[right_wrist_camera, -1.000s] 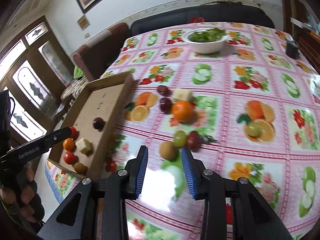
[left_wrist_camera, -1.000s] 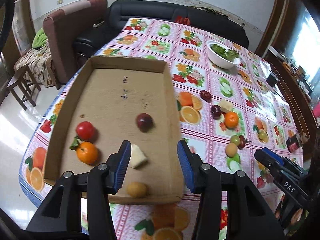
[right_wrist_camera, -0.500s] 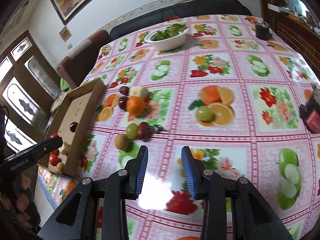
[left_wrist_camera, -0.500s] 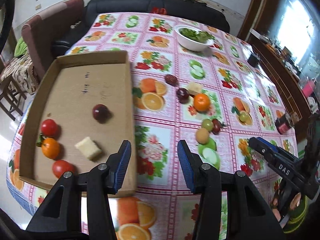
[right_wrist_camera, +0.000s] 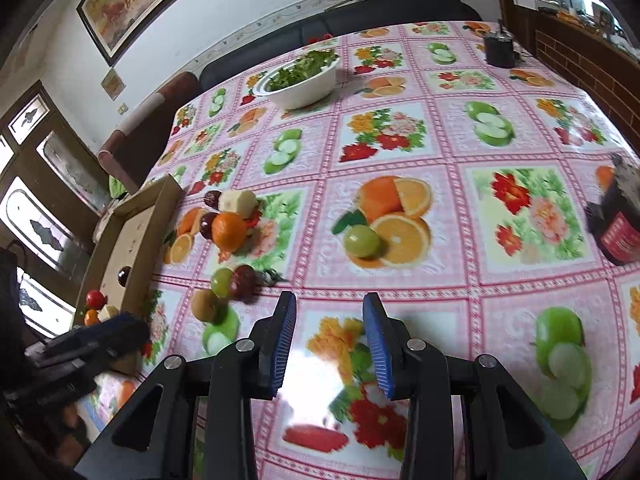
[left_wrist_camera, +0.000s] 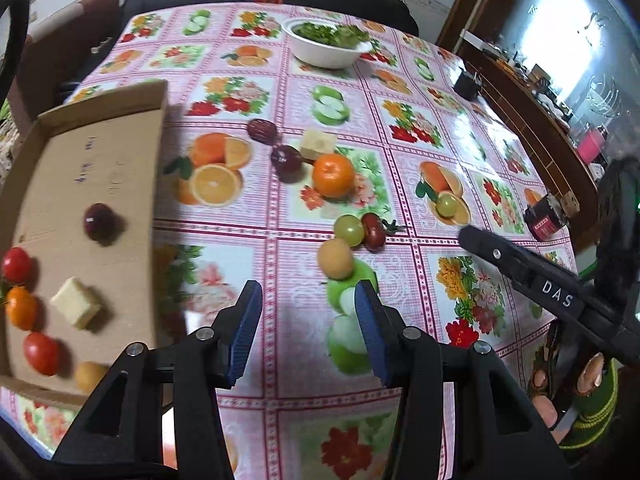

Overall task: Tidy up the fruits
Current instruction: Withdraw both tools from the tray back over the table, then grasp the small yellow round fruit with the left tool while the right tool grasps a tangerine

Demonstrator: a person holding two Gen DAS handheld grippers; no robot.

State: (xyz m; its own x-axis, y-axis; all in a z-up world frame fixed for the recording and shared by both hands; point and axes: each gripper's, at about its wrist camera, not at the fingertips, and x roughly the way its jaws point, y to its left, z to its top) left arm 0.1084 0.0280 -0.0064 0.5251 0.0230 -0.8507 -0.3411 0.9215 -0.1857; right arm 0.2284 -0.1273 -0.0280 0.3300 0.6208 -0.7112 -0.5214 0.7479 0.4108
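Blue-padded jaws on both the left gripper (left_wrist_camera: pixel 308 320) and the right gripper (right_wrist_camera: pixel 330 340) stand apart, holding nothing, above the pink fruit-print tablecloth (left_wrist_camera: pixel 400 128). Eight loose pieces lie on the cloth, among them a tan round fruit (left_wrist_camera: pixel 335 259) touching a green grape (left_wrist_camera: pixel 349 230); closing on one could, I judge, roll its neighbour away. Six pieces already sit in the shallow brown cardboard tray (left_wrist_camera: pixel 80 160).

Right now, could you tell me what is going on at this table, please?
A person with a gripper in each hand is sorting fruit into a cardboard tray. The left gripper and right gripper are both open and empty above the tablecloth. Several pieces already lie in the tray; an orange, a green grape and others wait outside.
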